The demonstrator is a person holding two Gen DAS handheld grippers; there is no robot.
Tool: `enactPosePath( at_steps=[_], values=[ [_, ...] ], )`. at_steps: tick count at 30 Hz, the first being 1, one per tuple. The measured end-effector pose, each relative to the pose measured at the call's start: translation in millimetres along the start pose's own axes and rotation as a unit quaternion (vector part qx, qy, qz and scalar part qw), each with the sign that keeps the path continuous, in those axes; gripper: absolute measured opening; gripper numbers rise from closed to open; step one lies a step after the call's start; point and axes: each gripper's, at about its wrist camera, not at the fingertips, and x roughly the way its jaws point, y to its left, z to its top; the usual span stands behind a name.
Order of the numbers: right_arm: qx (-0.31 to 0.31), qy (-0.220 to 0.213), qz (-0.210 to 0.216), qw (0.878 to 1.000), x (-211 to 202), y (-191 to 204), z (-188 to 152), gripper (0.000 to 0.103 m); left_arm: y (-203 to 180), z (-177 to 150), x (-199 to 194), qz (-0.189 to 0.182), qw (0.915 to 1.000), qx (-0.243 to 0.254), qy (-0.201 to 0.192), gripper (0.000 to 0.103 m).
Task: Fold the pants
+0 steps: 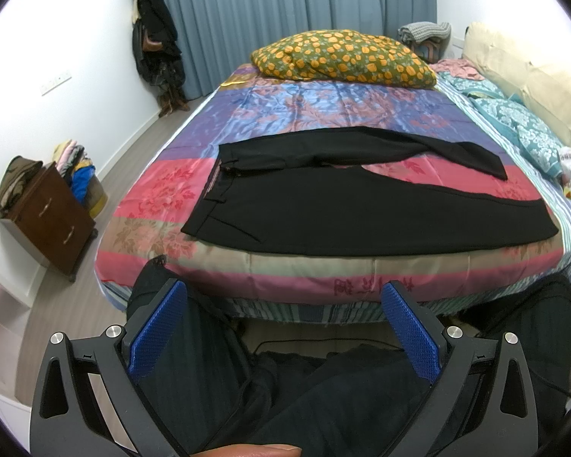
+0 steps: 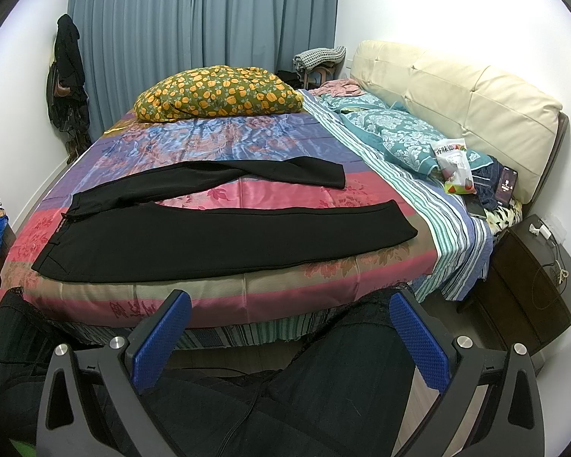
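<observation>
Black pants [image 1: 361, 213] lie flat on the satin patchwork bedspread [image 1: 285, 114], on the near half of the bed, well short of the orange-flowered pillow [image 1: 342, 57] at the far side. Waistband end left, hems right. Near leg runs straight along the bed edge; far leg angles away from it, leaving a wedge of pink cover between the two.

Left gripper [image 1: 285, 327]: jaws spread wide, nothing between them, held off the bed near the pants' waistband side. Right gripper [image 2: 289, 335]: likewise spread and empty, nearer the hem side.

Fold not yet started, by my reading.

Risks:
- Satin cover looks slick; a pinch may drag the whole garment instead of lifting one layer.
- Far leg appears twisted near its hem (view too distorted to confirm); folding over it would trap the crease.
- Near leg sits close to the bed edge and could slide off.
</observation>
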Motion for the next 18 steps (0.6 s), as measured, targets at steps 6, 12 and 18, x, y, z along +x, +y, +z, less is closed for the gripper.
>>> enactPosePath(
  at_steps=[6,12,18],
  values=[
    [0.000,0.000,0.000,1.000,0.1,0.1,-0.1,0.103,-0.3,0.8,-0.2,0.000,1.0000,0.000,0.000,0.102],
    [0.000,0.001,0.000,1.000,0.2,0.2,0.0,0.103,-0.2,0.3,0.0,0.000,1.0000,0.001,0.000,0.102],
    [0.000,0.000,0.000,1.000,0.2,0.1,0.3,0.103,-0.3,1.1,0.0,0.000,1.0000,0.000,0.001,0.102]
  ],
)
